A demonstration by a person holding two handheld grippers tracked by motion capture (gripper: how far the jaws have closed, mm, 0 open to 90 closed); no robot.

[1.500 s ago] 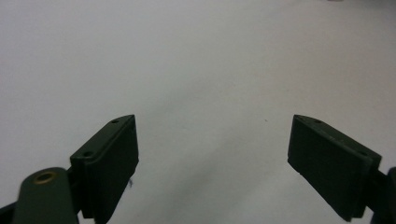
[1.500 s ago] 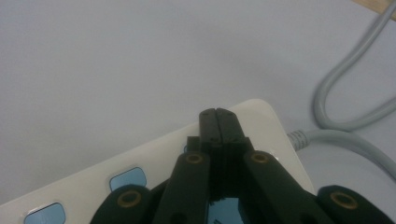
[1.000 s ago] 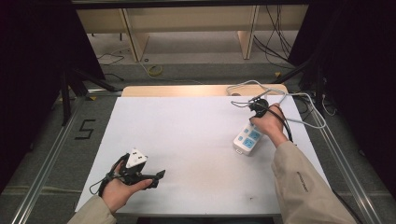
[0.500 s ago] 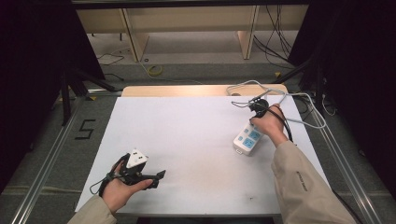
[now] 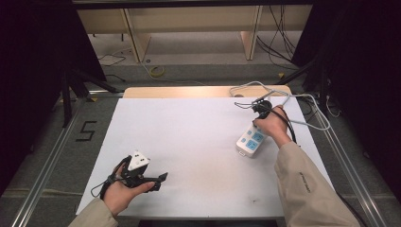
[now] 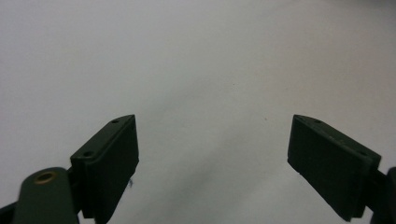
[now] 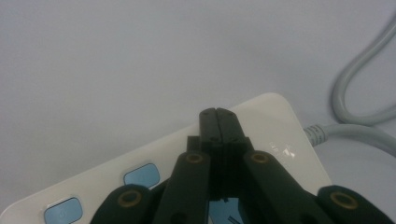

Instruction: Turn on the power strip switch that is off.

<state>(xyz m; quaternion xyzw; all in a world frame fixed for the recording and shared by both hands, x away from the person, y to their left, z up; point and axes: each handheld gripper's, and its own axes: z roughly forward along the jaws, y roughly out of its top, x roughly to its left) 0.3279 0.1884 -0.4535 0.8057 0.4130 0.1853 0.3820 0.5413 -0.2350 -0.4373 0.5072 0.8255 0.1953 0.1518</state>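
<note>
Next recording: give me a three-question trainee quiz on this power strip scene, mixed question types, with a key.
1. True or false: the right gripper has its jaws shut over the white plastic power strip with blue buttons.
2. The left gripper is: A) open above the bare white table sheet; B) shut on a cable; C) gripping the strip.
3. Fill in: the strip's grey cable loops toward the table's far ____ corner in the high view.

Key: 1 true; 2 A; 3 right.
</note>
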